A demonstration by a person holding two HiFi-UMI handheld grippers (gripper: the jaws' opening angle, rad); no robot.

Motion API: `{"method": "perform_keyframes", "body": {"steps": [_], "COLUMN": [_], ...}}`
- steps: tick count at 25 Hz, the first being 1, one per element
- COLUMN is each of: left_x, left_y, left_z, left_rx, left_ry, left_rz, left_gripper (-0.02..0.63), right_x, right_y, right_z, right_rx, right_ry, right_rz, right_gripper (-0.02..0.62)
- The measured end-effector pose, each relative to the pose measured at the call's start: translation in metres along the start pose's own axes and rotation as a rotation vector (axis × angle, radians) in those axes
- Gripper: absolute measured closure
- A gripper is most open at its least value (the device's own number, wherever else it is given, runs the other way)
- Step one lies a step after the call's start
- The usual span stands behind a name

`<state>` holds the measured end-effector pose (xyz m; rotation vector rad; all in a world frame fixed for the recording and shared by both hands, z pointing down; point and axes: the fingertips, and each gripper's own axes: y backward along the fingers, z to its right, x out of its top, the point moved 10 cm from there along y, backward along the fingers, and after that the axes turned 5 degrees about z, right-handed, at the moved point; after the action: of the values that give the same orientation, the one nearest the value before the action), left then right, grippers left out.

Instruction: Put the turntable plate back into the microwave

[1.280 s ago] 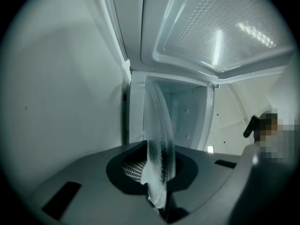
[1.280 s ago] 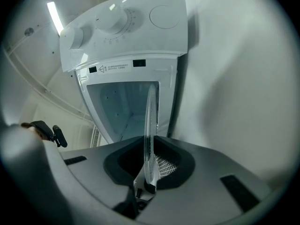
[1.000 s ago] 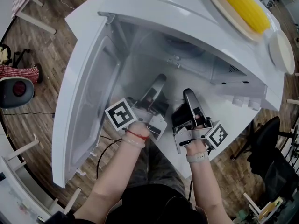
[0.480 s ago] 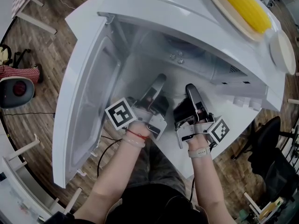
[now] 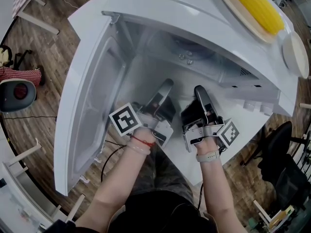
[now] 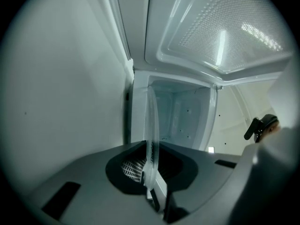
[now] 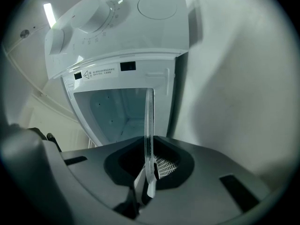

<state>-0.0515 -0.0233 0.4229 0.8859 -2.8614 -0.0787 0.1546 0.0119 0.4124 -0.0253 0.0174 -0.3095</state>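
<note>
the left gripper [image 5: 165,85] and right gripper [image 5: 199,92] each clamp the rim of the clear turntable plate [image 6: 151,130] at the open microwave [image 5: 160,18].

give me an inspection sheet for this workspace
surface: white tabletop under the microwave, only a strip shows
job's things: microwave with its door swung open; clear glass turntable plate held at the cavity mouth, not yet set down
clutter: corn cob on a tray and a white dish on top of the microwave
grippers: left gripper and right gripper each shut on the plate's rim
cables: black cable on the floor below the door
surroundings: wooden floor, office chair, round grey appliance
</note>
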Motion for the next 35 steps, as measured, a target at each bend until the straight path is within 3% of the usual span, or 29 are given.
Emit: {"method": "perform_keyframes", "body": {"steps": [10,19,35], "left_x": [0.000,0.002,0.003], "left_y": [-0.009,-0.015,-0.015], "left_z": [-0.001,0.000,0.004], "left_rx": [0.016,0.016,-0.005], "left_ry": [0.028,0.032,0.022], "left_rz": [0.040,0.048,0.029], "left_gripper": [0.568,0.568,0.567], "right_x": [-0.002,-0.020,-0.016], "right_y": [0.002,0.004,-0.007], "right_z": [-0.006,-0.002,-0.007], "right_rx": [-0.021,-0.006,-0.005], "right_ry": [0.046,-0.015,-0.019], "right_rz": [-0.030,-0.078,-0.050], "right_gripper": [0.546,0.547,0.548]}}
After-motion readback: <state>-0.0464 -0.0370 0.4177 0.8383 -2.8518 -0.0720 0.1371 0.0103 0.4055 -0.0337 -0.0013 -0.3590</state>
